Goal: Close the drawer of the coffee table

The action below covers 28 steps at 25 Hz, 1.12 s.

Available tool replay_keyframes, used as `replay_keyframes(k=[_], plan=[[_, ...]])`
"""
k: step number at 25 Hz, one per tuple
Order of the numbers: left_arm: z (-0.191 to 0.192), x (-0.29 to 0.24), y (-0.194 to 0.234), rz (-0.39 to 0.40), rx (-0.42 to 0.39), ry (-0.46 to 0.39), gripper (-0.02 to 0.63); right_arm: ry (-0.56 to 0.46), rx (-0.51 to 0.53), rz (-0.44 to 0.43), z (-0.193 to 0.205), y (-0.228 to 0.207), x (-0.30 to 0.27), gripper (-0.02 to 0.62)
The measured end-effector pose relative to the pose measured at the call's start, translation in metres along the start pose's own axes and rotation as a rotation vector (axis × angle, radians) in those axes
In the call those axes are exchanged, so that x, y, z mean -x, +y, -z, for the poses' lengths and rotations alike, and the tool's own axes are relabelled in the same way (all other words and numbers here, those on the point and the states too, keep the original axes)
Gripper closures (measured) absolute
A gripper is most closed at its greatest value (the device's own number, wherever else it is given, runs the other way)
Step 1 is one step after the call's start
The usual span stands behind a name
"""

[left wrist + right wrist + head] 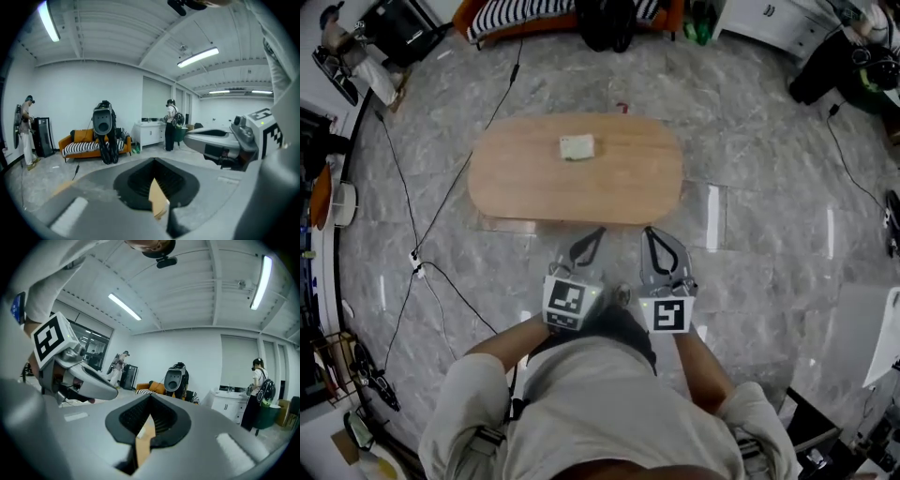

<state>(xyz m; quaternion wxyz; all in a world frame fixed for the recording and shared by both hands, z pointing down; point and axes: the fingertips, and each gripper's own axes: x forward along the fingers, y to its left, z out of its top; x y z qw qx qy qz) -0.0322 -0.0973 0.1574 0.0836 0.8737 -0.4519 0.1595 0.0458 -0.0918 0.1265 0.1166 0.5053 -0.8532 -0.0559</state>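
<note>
Grey marble-patterned floor tiles (769, 141) fill the head view, crossed at left by black cables (441, 202), with an orange sofa (469, 17) and its striped cushion (534, 13) along the top edge. In the left gripper view the sofa stands against a white wall (79, 89) at lower left, a white cabinet (151, 133) to its right beneath a tall pale panel (157, 101). Fluorescent tubes (198, 57) glow on the white ribbed ceiling (117, 33) at upper right
</note>
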Motion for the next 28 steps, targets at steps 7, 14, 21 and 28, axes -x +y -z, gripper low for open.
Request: replay_keyframes(k=[7,14,21,28], plan=[[-0.061,0.022,-0.011,0.004,-0.042,-0.119,0.584,-0.036,-0.009,0.018,-0.072,-0.006,0.023,0.589],[-0.076,0.035,-0.004,0.014,-0.052,-0.175,0.584,-0.063,0.017,0.002,-0.092,0.018,0.024,0.591],[-0.063,0.025,0.001,0.014,-0.122,-0.222,0.584,-0.119,0.055,-0.036,-0.08,0.041,0.007,0.591],[-0.028,-0.004,-0.021,-0.018,-0.177,-0.216,0.584,-0.174,0.025,-0.043,-0.03,0.026,0.014,0.591]])
